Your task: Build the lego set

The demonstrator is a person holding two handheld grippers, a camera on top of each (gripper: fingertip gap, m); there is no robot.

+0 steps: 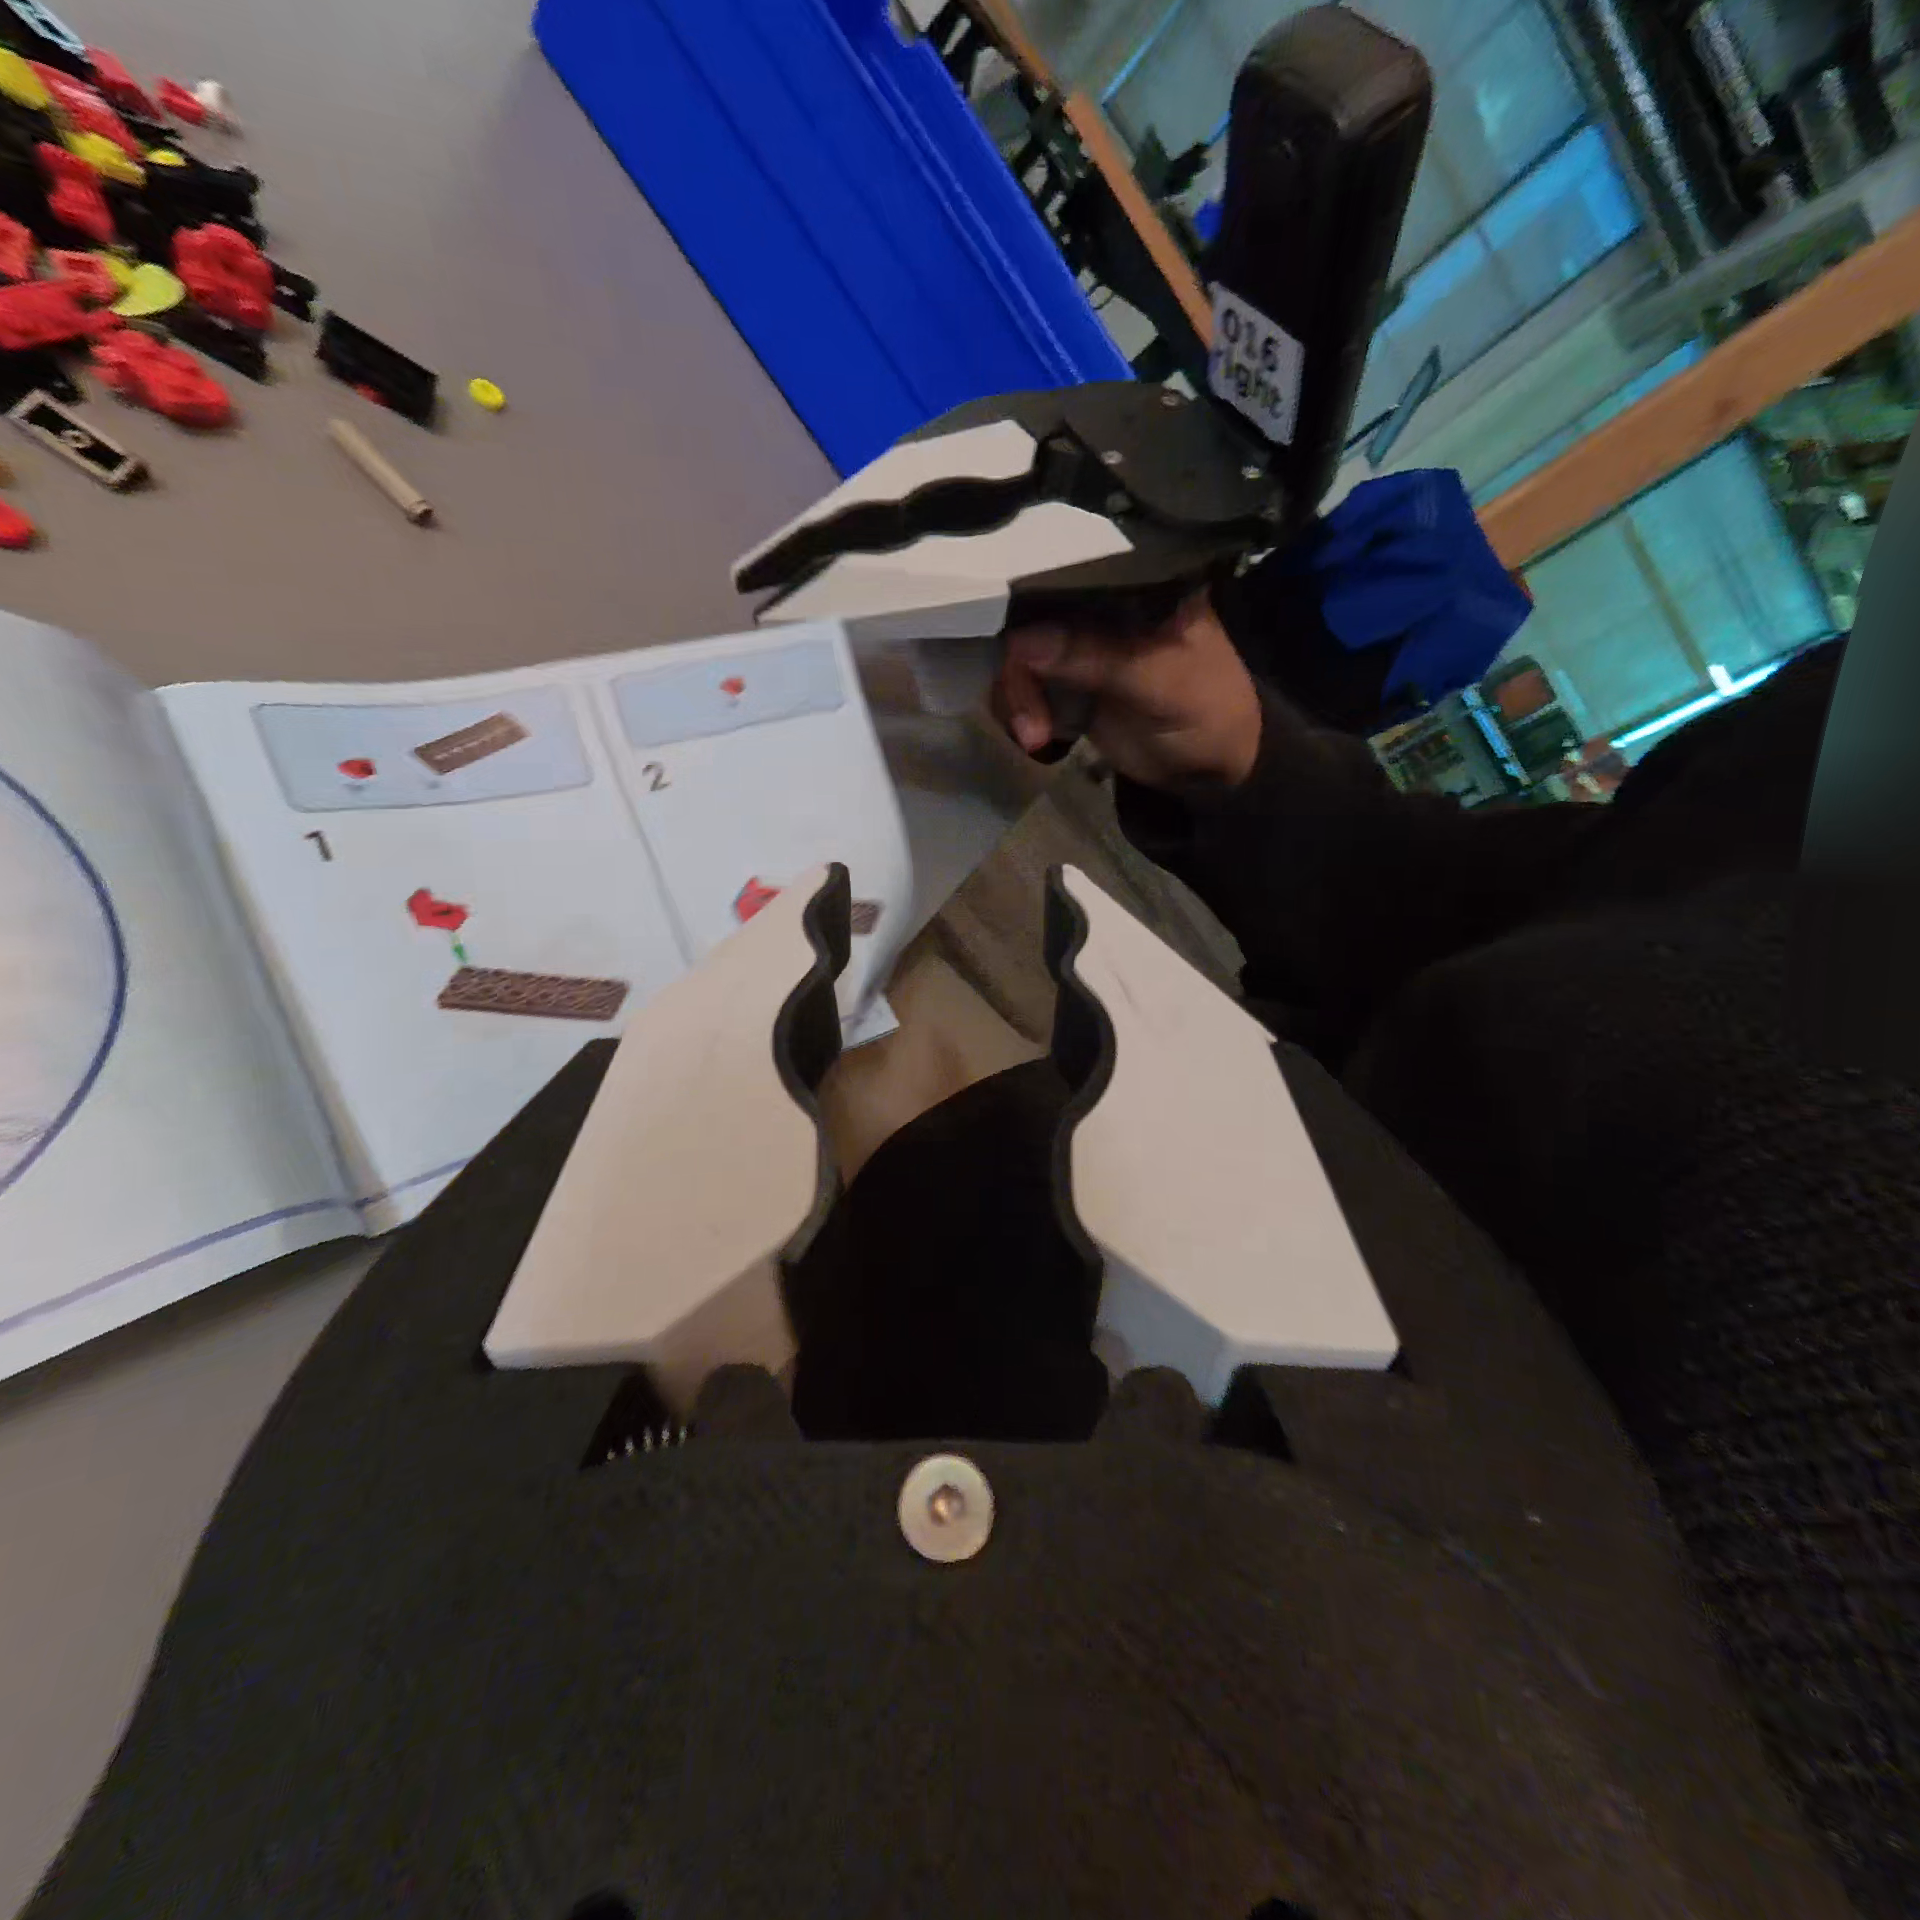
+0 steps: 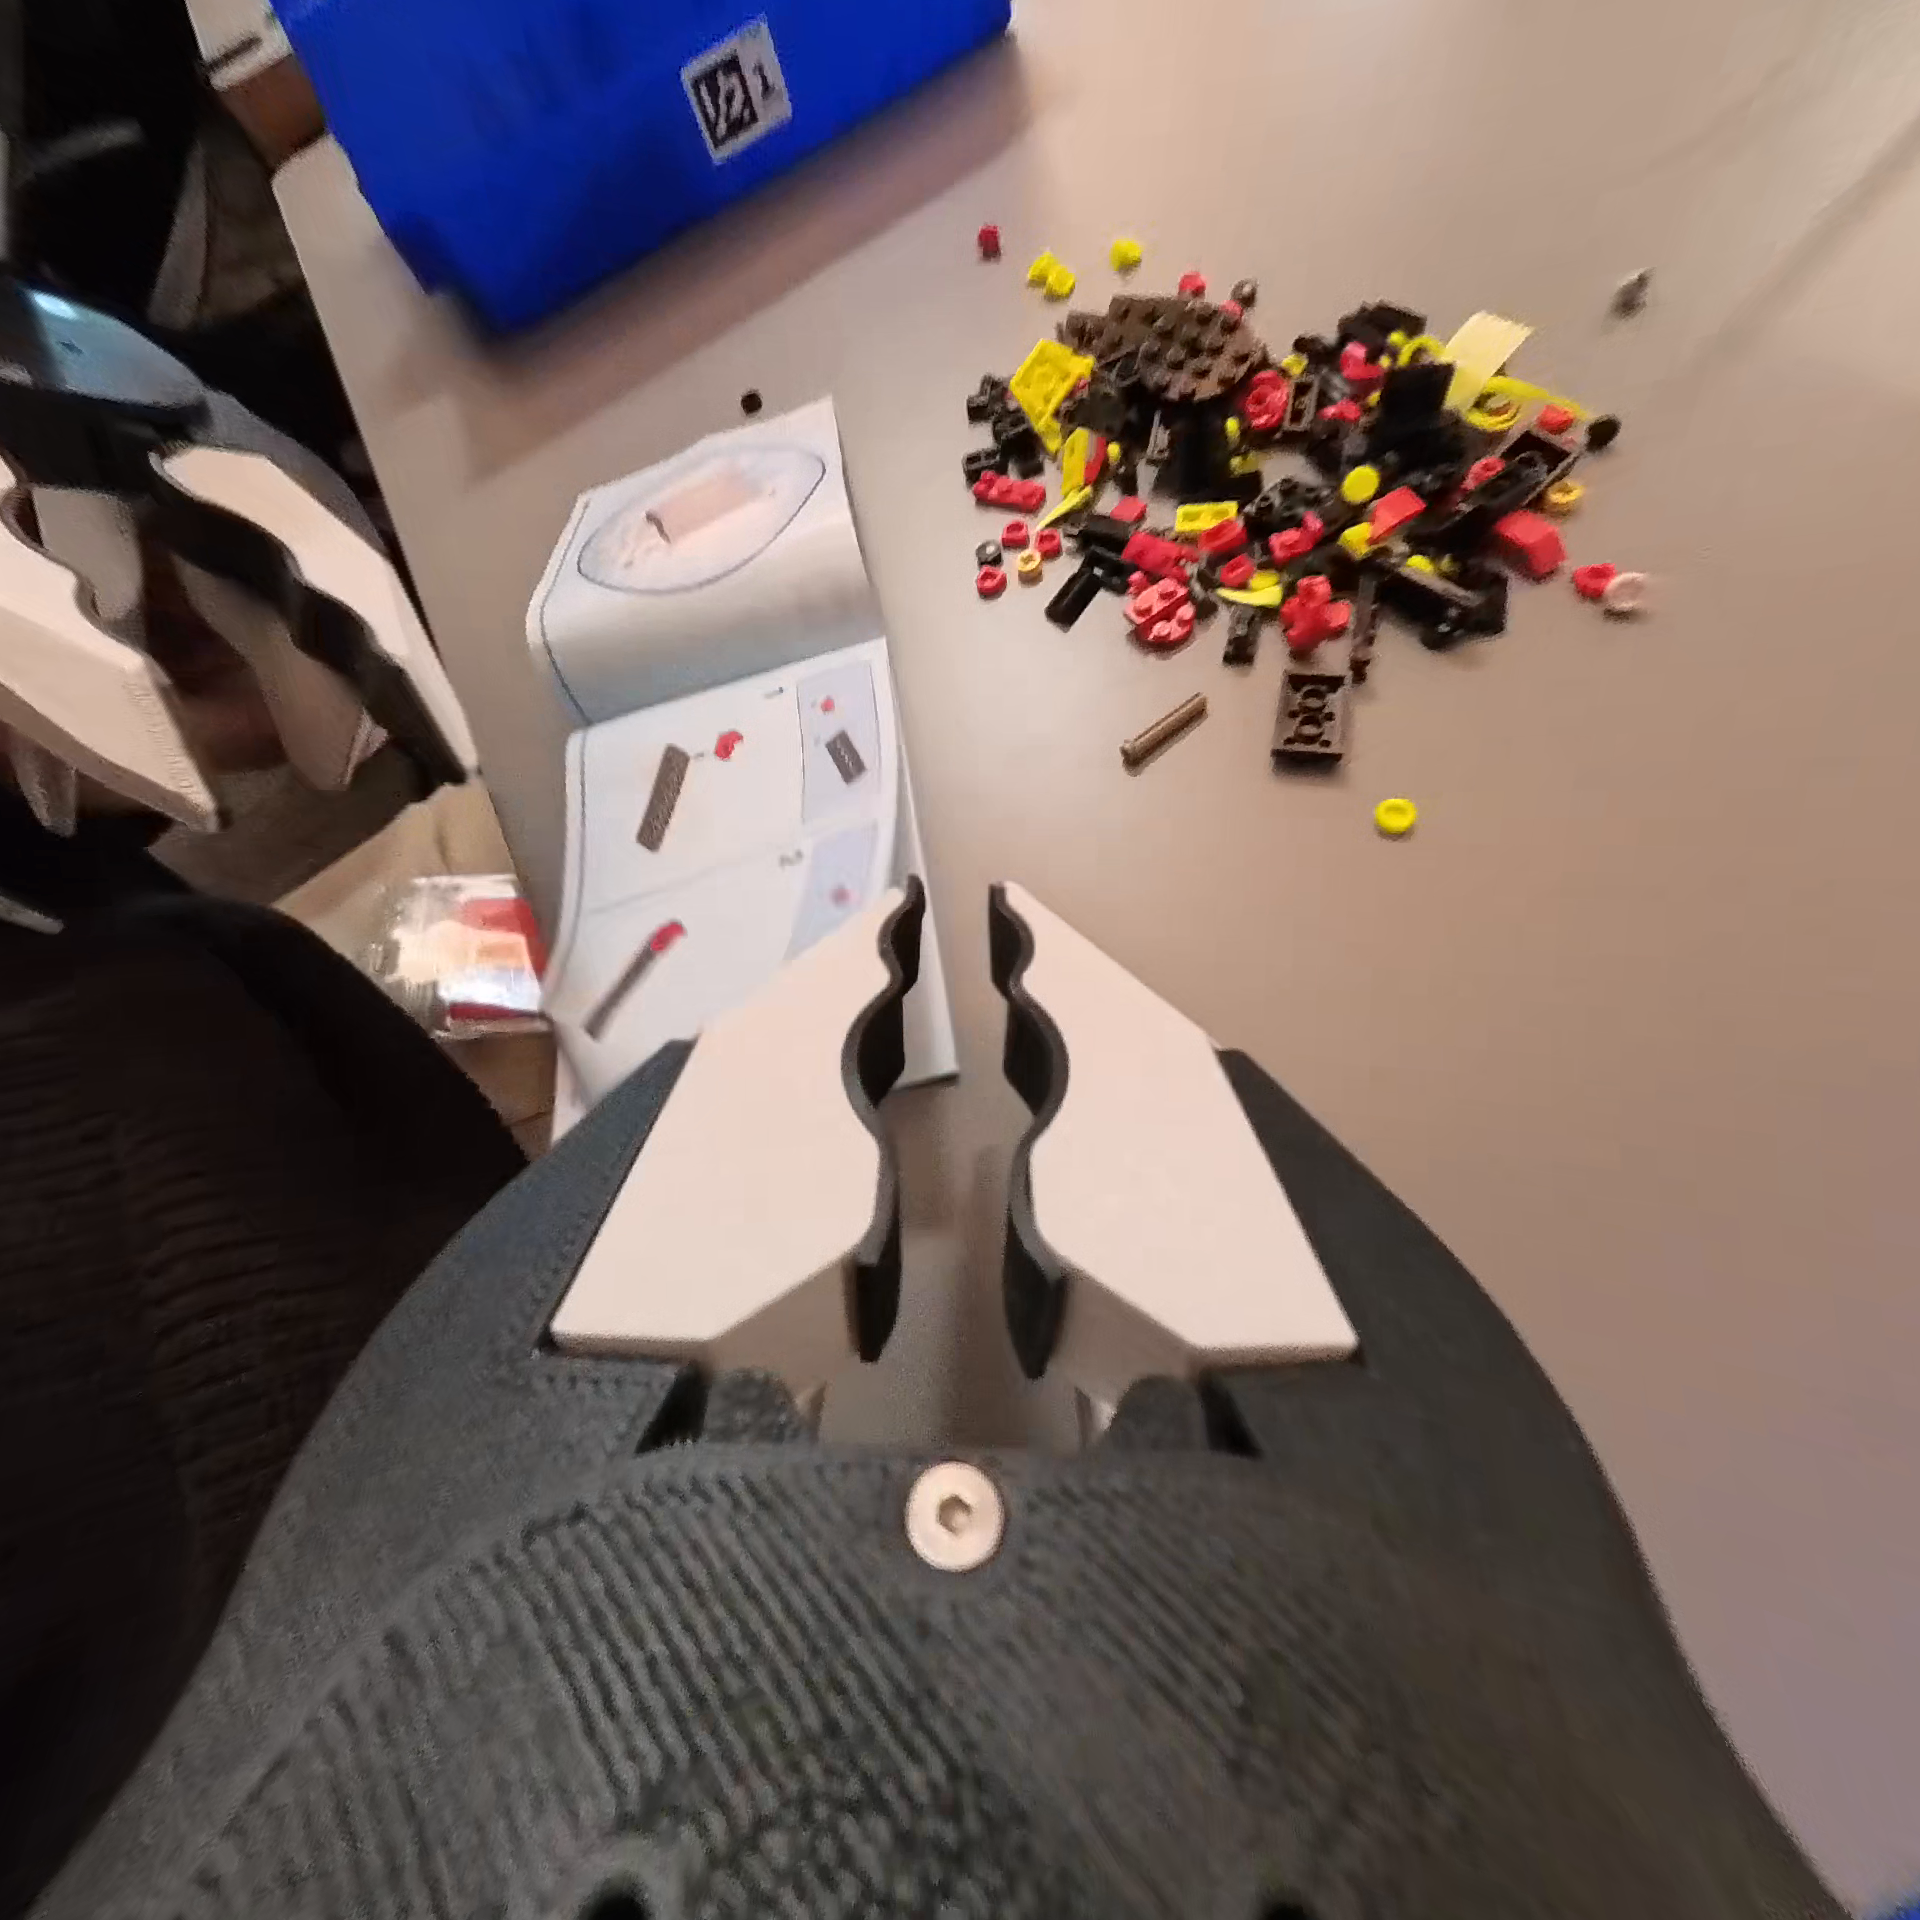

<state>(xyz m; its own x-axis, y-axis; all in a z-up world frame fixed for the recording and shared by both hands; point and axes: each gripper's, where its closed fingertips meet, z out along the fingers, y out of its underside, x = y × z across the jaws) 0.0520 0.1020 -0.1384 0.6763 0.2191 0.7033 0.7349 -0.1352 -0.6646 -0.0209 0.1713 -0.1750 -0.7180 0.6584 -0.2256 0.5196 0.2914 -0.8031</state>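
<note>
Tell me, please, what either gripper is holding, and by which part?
Nothing: the left gripper and right gripper are both open and empty.

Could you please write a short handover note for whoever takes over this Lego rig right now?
Left tool: open, empty, raised over the near table edge by the instruction booklet.
Right tool: slightly open, empty, above the table, beside the booklet.
Parts: the loose brick pile of red, yellow and black pieces lies beyond the booklet; a brown rod, a dark plate and a yellow stud lie apart, nearer. Blue bin at the far side.
Done: booklet open at the first steps; nothing visibly assembled.
Left: the whole build.
</note>
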